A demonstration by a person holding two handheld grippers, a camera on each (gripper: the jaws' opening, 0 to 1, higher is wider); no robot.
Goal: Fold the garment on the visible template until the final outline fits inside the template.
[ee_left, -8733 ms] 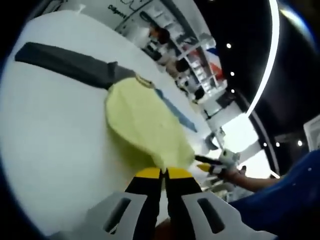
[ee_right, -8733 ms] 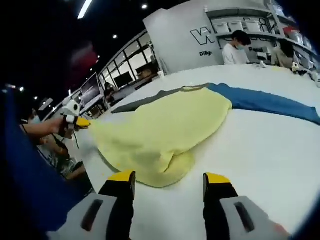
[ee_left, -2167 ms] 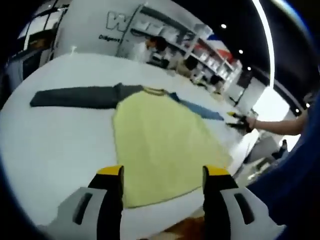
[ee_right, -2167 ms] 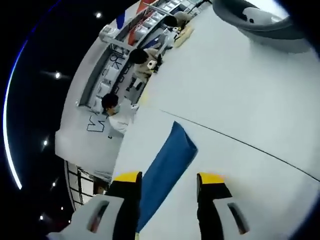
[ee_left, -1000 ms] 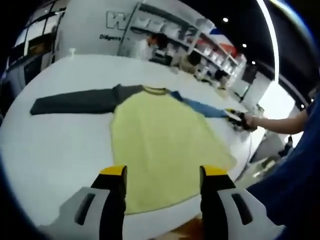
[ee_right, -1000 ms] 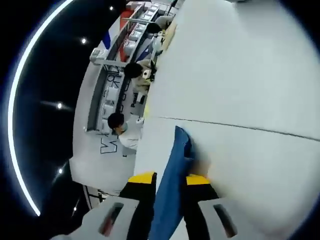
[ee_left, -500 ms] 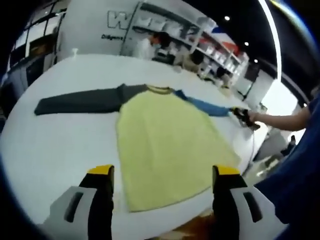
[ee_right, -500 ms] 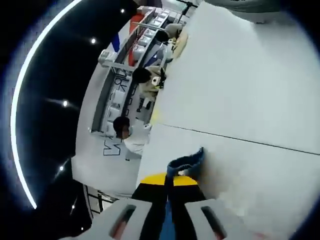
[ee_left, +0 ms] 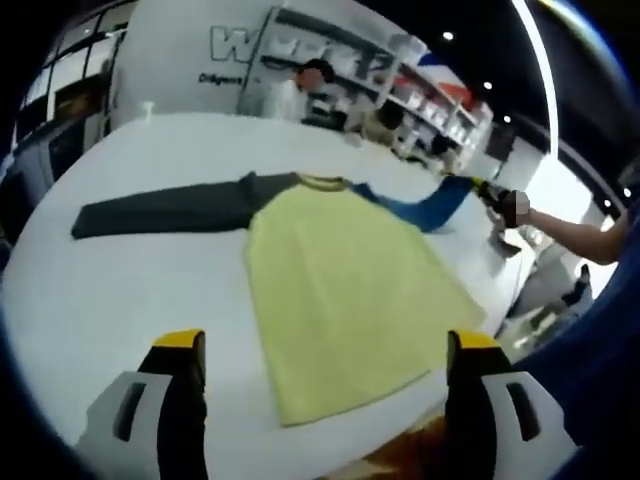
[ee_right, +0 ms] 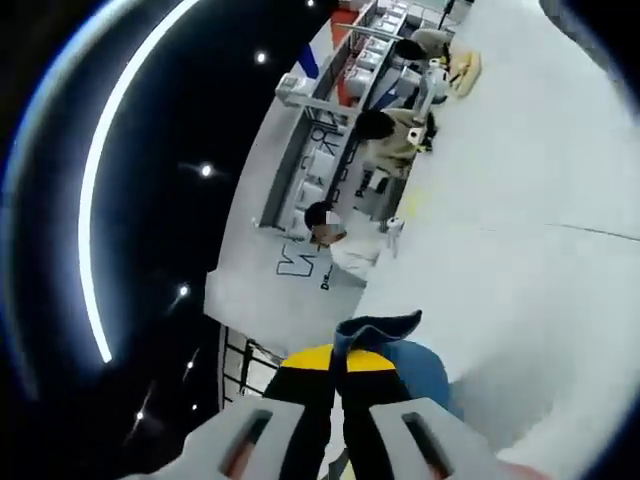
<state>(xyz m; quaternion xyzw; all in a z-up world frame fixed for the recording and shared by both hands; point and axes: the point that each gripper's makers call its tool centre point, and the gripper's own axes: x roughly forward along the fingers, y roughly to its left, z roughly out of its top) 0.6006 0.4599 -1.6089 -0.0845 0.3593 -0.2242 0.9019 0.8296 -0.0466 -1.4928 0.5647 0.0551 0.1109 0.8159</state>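
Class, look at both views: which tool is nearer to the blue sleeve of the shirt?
Right. The right tool is shut on the blue sleeve, lifting its end off the table. The left tool is open, apart from it, near the yellow hem.

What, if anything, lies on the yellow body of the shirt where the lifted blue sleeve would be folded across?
Nothing visible. The yellow body lies flat and bare on the white table. The right hand-held gripper holds the blue sleeve raised beside it.

The left tongs (ee_left: 325, 360) stood wide apart above the yellow garment (ee_left: 350, 290) spread on the white bench (ee_left: 120, 290); the right tongs (ee_left: 487, 195) lifted its blue sleeve (ee_left: 435, 205).
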